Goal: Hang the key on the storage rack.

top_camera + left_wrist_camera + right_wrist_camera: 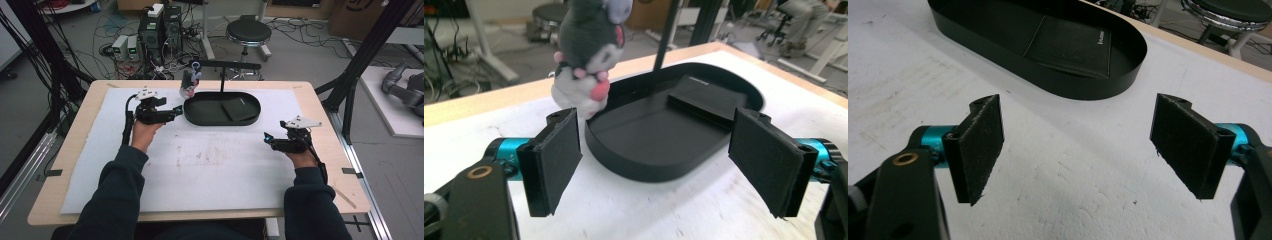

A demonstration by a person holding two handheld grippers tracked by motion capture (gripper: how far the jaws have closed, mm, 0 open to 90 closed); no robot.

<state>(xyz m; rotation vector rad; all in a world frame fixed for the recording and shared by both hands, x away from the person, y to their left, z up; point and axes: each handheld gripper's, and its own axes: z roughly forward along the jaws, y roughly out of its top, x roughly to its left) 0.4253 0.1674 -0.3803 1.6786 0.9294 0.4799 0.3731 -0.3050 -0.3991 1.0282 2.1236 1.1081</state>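
A black oval tray (200, 118) is being seen at the far middle of the white mat (200, 170); a black wallet (239, 108) is lying flat inside it, toward its right end; a small plush toy (190, 82) is hanging from a black stand (222, 65), just beside the tray's left rim. The left gripper (176, 111) is being held near that rim, jaws spread wide and holding nothing; the right gripper (268, 138) is being held well apart from the tray, over bare mat, jaws likewise released.
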